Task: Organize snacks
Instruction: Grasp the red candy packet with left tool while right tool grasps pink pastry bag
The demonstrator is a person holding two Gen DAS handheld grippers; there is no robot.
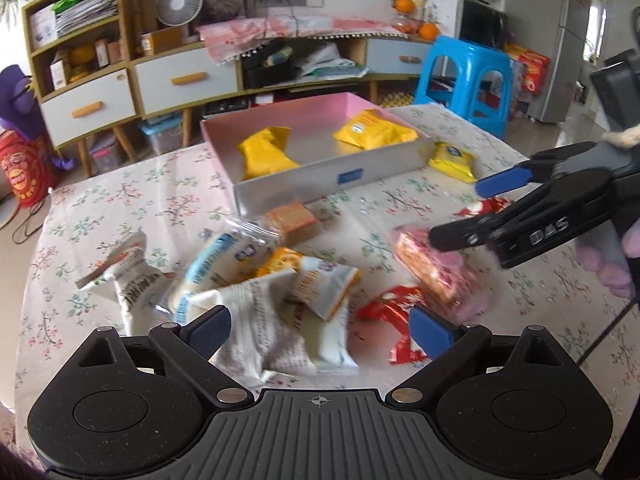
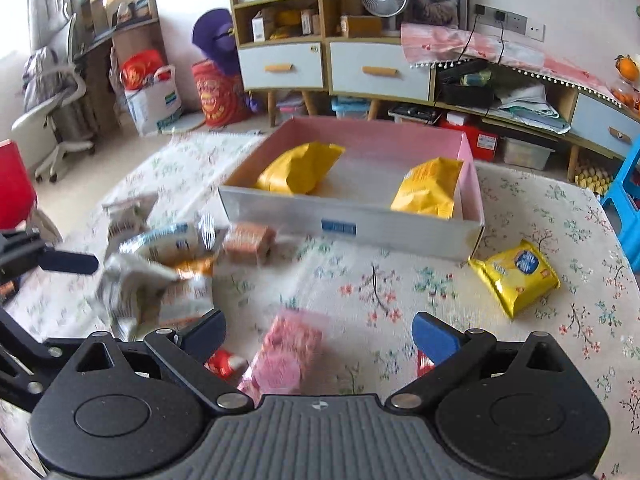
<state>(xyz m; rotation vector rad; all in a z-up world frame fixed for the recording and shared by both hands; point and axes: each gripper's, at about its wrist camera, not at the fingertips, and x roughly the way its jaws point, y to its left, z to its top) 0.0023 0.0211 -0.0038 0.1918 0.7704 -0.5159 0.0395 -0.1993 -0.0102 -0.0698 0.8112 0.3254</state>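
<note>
A shallow box (image 1: 332,184) (image 2: 360,220), pink inside with a silver wall, holds two yellow packets (image 1: 264,156) (image 2: 298,168). A third yellow packet (image 1: 454,162) (image 2: 516,274) lies on the cloth right of it. My left gripper (image 1: 320,332) stands open over a heap of white snack packets (image 1: 260,320), with none pressed by its pads. A red wrapper (image 1: 388,308) lies by its right finger. My right gripper (image 2: 320,336) (image 1: 476,210) is open above a pink packet (image 2: 288,352) (image 1: 436,276), not touching it. A brown cake (image 1: 294,220) (image 2: 248,242) sits before the box.
A floral tablecloth (image 2: 400,280) covers the table. A blue stool (image 1: 464,76) stands past the far right corner. Low cabinets (image 2: 360,68) line the wall behind, and a red chair (image 2: 12,184) stands at the table's left.
</note>
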